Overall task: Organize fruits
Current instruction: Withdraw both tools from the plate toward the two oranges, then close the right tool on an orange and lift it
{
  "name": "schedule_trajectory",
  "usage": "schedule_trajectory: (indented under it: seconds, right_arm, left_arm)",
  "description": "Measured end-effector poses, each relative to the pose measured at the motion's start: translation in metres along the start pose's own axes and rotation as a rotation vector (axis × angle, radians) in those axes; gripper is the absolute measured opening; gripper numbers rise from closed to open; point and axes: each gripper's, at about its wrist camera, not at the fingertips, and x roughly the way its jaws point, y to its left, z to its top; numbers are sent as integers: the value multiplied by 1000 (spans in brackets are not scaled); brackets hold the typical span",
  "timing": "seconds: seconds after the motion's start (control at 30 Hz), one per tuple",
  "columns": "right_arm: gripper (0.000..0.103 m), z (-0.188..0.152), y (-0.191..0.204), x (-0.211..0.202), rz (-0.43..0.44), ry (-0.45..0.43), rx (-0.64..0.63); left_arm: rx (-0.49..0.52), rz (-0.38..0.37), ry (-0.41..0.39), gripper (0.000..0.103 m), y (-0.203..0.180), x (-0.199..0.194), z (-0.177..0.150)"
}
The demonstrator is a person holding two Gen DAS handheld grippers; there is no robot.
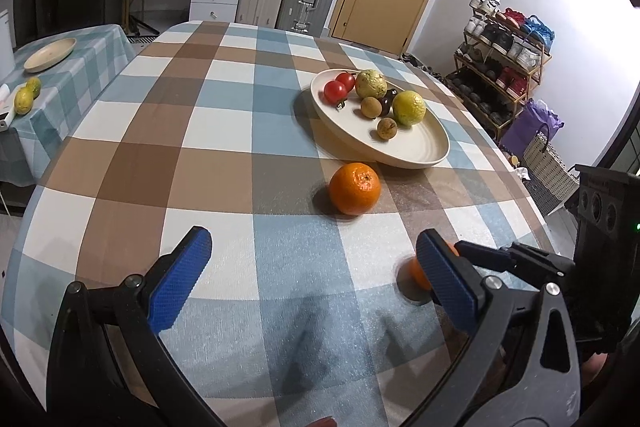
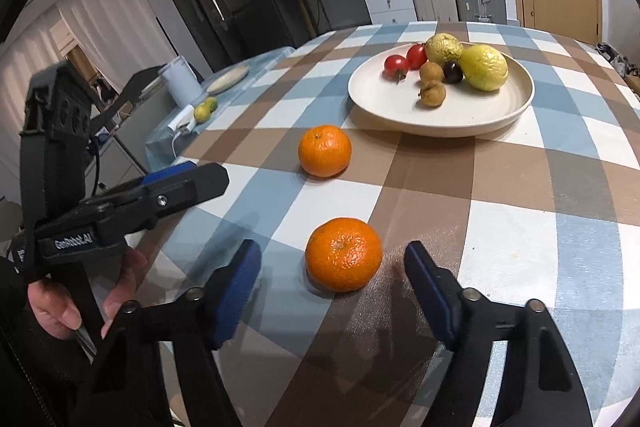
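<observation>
Two oranges lie on the checked tablecloth in front of a cream plate (image 2: 440, 129). The near orange (image 2: 343, 254) sits between the blue pads of my right gripper (image 2: 332, 251), which is open, with a gap on each side of the fruit. The far orange (image 2: 325, 151) lies free, closer to the plate. In the left wrist view my left gripper (image 1: 316, 263) is open and empty over the cloth, and the far orange (image 1: 355, 189) is ahead of it. The near orange (image 1: 416, 273) is half hidden behind its right finger. The plate (image 1: 420, 157) holds tomatoes, yellow-green fruits and small brown ones.
A hand (image 2: 52, 307) holds the left gripper (image 2: 200, 175) to the left of the right one. A lower side table (image 1: 80, 67) at the left carries a second plate (image 1: 50, 55) and two yellow-green fruits (image 1: 26, 97). Suitcases, drawers, a door and a shoe rack stand beyond the table.
</observation>
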Motion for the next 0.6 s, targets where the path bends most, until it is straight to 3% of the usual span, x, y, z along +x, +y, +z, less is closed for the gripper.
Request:
schedule_trajectory:
  seconds: [0.07, 0.17, 0.6]
  right_arm:
    - [57, 0, 1, 2, -6, 6, -6]
    - [45, -1, -1, 7, -19, 27, 3]
    - [42, 5, -18, -3, 29, -3, 63]
  left_arm:
    - [2, -2, 2, 102, 0, 3, 1]
    - [4, -2, 4, 102, 0, 6, 3]
    - [13, 0, 36, 102, 1, 28, 17]
